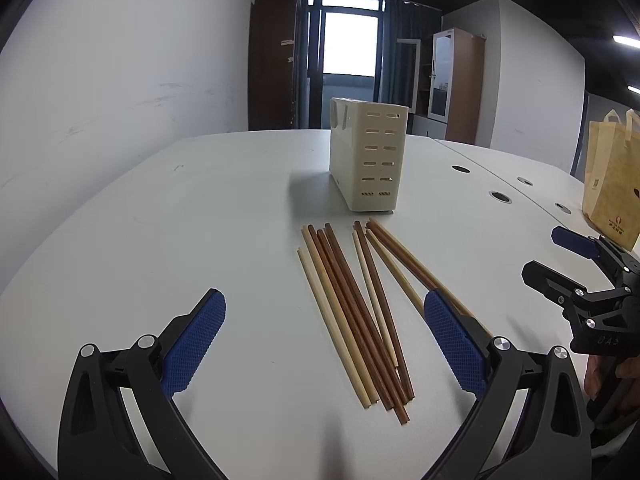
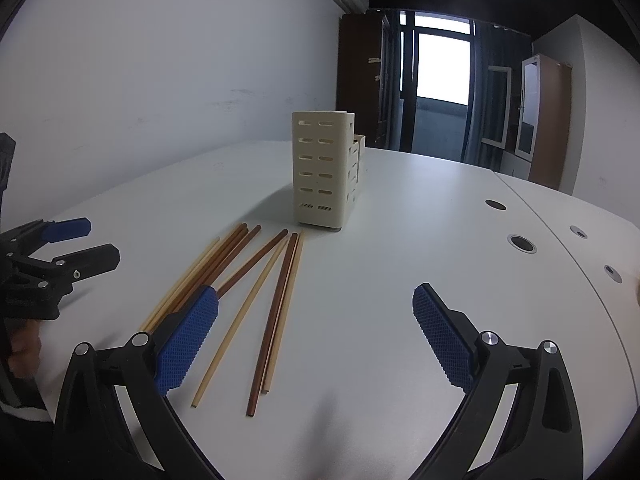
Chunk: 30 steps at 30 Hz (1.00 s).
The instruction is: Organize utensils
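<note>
Above the chopsticks [image 1: 352, 312], both grippers [image 1: 324, 340] [image 2: 316, 336] hover spread wide.

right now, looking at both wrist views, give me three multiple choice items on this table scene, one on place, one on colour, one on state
1. Where do the chopsticks lie relative to the cream utensil holder?
A. inside it
B. flat on the table, on the camera side of it
C. behind it

2. What colours are the chopsticks?
A. all black
B. all green
C. a mix of dark brown and pale wood

3. How do the left tongs and right tongs stand?
A. both open and holding nothing
B. both shut on a chopstick
C. left shut on the holder, right open

Answers:
1. B: the sticks lie loose on the table between the tongs and the holder.
2. C: reddish-brown and light tan sticks are mixed together.
3. A: the blue pads stand wide apart in both views, with nothing gripped between them.
</note>
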Available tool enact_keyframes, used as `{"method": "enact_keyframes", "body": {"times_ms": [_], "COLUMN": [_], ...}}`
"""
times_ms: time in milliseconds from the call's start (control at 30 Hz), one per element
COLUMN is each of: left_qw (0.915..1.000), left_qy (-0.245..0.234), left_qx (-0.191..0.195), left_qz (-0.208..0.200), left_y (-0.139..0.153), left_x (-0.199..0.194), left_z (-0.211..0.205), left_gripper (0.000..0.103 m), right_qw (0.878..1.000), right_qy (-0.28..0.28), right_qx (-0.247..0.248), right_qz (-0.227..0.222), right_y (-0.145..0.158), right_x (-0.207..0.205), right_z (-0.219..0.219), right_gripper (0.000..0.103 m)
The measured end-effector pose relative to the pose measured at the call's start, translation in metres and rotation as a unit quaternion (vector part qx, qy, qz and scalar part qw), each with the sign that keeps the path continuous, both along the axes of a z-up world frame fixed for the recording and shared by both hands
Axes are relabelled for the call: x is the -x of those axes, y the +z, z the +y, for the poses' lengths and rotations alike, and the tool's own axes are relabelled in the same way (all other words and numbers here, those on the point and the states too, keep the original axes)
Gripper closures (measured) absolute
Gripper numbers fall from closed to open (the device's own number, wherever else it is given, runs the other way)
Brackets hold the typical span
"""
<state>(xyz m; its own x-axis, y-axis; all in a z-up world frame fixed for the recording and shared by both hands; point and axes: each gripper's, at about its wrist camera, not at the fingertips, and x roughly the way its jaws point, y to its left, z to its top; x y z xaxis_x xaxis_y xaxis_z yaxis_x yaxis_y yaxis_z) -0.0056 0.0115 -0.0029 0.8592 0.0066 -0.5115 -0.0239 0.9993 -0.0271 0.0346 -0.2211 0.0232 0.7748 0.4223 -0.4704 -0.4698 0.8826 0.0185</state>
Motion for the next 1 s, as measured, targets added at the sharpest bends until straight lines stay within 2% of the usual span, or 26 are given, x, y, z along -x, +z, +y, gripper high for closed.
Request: {"method": "enact_keyframes", "body": {"times_ms": [433,533,667,800,1000], "left_qw": [0.9998,0.9989,0.9988,0.9980,0.9946], "left_qy": [0.000,-0.014,-0.004,-0.001,0.021], "left_qx": [0.005,0.027,0.017,0.025,0.035], "left_qz": [0.018,0.035,0.046,0.058,0.095], "left_y": [-0.009,-0.010,-0.010,-0.006,-0.009], "left_x": [-0.009,-0.016,-0.029,-0.045,-0.070], "left_z": [0.000,0.004,0.010,0.018,0.033], "left_gripper": [0.005,0.006,0.006,0.006,0.006], "right_qw": [1.000,1.000,0.999,0.999,0.995], "right_qy": [-0.001,0.005,0.012,0.016,0.029], "right_qx": [-0.004,0.002,0.008,0.023,0.032], "right_qz": [0.009,0.003,0.031,0.042,0.086], "right_y": [-0.004,-0.005,-0.001,0.007,0.004], "right_x": [-0.006,-0.006,-0.025,-0.046,-0.078], "right_z": [0.001,0.004,0.007,0.013,0.018], "right_gripper": [0.004,0.004,0.004,0.004,0.004]}}
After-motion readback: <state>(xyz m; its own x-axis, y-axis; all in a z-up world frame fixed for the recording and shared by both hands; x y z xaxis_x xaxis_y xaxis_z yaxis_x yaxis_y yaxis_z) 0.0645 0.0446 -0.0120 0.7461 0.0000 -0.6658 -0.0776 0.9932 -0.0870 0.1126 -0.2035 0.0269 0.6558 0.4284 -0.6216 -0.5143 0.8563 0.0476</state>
